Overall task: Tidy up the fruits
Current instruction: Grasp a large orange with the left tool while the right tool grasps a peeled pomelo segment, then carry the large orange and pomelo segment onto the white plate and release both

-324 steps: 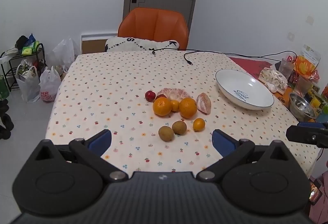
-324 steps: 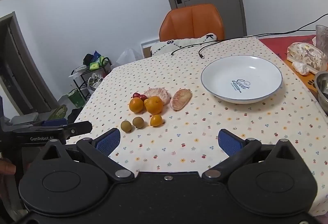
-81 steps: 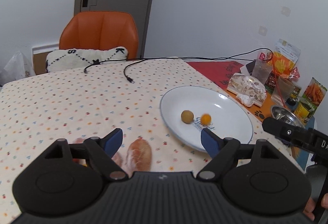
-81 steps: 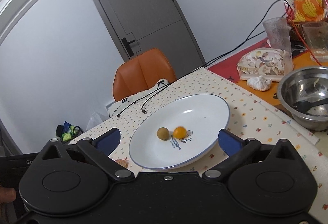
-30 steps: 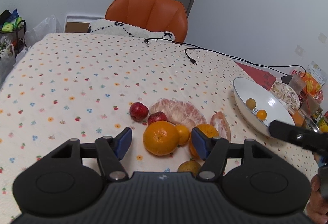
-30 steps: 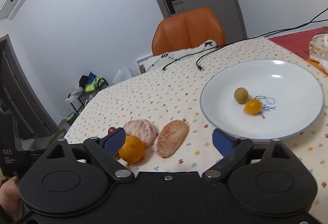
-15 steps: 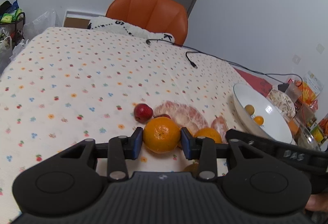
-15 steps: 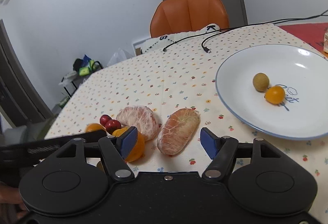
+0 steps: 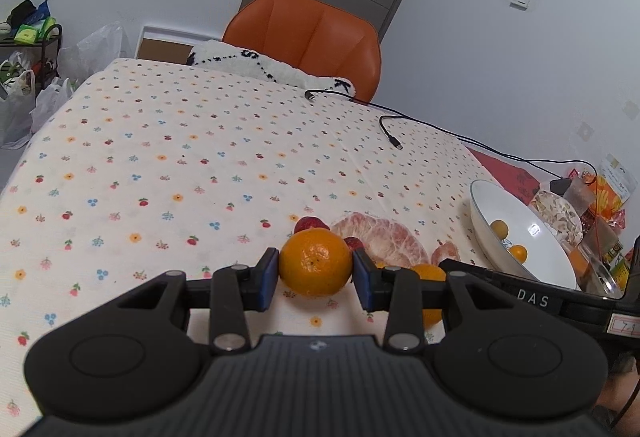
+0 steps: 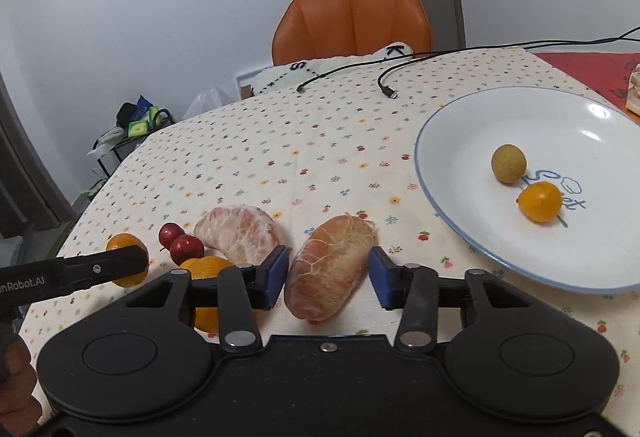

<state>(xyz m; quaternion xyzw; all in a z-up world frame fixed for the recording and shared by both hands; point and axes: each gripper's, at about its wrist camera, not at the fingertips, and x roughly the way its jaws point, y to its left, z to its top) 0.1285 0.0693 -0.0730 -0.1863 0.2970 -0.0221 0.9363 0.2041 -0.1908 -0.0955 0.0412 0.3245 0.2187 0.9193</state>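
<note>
Half a second on, the left gripper has closed its fingers onto the large orange at lower centre. The right gripper straddles the peeled pomelo segment, fingers apart and not clamped; its long axis runs between them. The white plate, holding a kiwi and a small tangerine, lies upper right on the counter.

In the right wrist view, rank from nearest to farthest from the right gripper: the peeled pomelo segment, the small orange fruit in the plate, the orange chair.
1. Peeled pink pomelo segment: between the right gripper fingers.
2. Small orange fruit: right, in the white plate.
3. Orange chair: beyond the table's far edge.
</note>
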